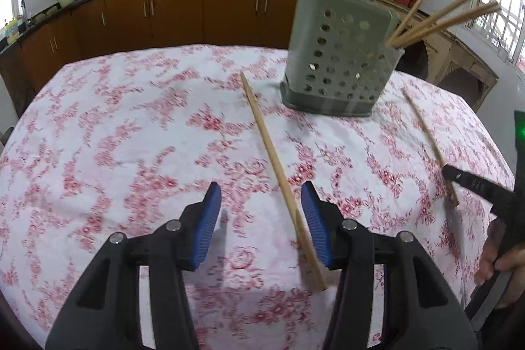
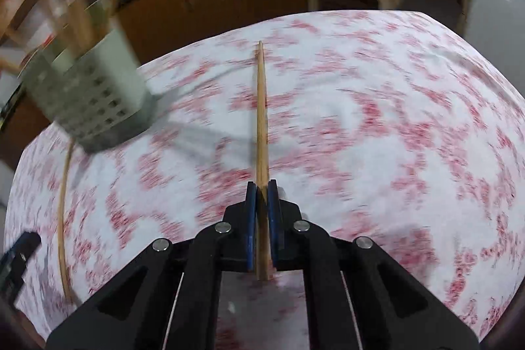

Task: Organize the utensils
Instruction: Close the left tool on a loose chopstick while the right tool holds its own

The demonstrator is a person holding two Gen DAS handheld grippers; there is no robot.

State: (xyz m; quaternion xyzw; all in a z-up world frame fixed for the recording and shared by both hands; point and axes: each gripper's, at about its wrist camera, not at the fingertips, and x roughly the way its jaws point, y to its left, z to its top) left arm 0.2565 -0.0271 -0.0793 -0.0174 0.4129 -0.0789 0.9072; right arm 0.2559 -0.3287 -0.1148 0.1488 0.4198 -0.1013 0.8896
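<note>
The right claw grips one chopstick lengthwise. The left claw gapes around another chopstick, which slants toward the holder at upper right.

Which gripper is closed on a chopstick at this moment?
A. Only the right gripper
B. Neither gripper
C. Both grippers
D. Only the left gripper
A. The right gripper has its blue pads pressed on a chopstick, while the left gripper stands open with the other chopstick lying on the tablecloth between its fingers.
</note>
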